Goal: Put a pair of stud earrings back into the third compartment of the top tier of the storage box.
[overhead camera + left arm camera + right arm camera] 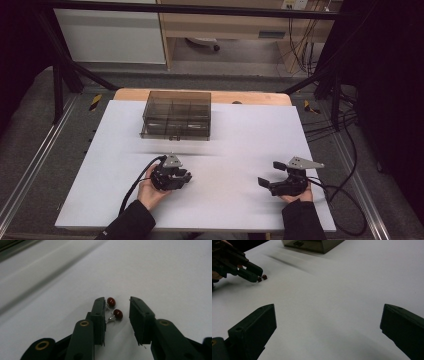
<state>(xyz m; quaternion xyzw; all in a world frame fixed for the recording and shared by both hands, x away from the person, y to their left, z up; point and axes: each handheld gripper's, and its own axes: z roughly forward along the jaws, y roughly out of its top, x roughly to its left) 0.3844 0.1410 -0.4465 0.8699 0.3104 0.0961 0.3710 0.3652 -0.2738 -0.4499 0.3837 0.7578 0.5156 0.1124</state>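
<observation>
My left gripper [117,312] sits low on the white table [162,270], its jaws parted around two small red earrings [114,308] that lie against the left pad, not yet pinched. I judge this the grasping step; next I must close gently on them. My right gripper [272,174] rests wide open. Farther off stands a smoky compartment box [176,115].

A white table [310,150] stands on grey floor [30,130], wooden furniture [225,22] and a black frame [200,9] behind.
</observation>
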